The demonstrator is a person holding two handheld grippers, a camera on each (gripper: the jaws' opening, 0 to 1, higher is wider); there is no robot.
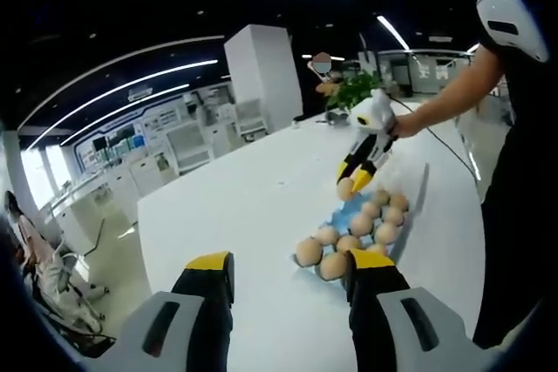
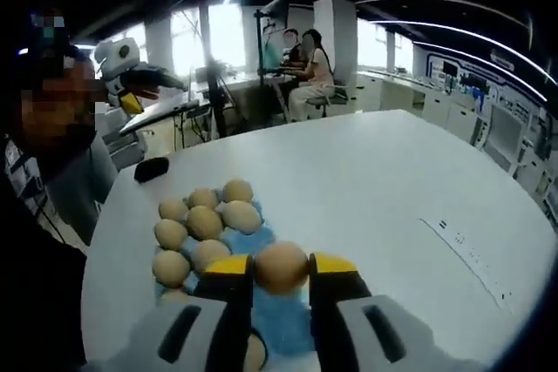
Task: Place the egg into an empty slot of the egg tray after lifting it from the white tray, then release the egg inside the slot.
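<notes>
A: Where is the egg right now?

B: In the right gripper view, a tan oval egg (image 2: 281,267) sits squarely between the yellow-tipped black jaws of the right gripper (image 2: 281,269), clamped on both sides, the jaws closed down to the width of the egg. It hangs above the blue egg tray (image 2: 279,320), over the tray's near blue part.

A: And from the other side?

B: The left gripper view shows that same right gripper (image 1: 355,182) coming in from the right, held by a person's hand (image 1: 403,125), with the egg (image 1: 346,187) at its tips, just above the far end of the blue tray (image 1: 349,212) on the white counter (image 1: 253,206).

A: What about the left gripper?

B: The left gripper (image 1: 288,276) has its jaws wide apart with nothing between them, held low over the counter, near the closest end of the tray.

A: How many eggs lie in the tray?

B: In the right gripper view I count about seven loose eggs (image 2: 206,222) in the slots, plus one partly hidden by the jaws at the bottom; an exact total I cannot tell. The left gripper view shows roughly nine. One tray, two grippers.

A: Anything else on the counter?

B: A small black object (image 2: 151,168) near the far edge, and a green potted plant (image 1: 353,89) at the far end.
</notes>
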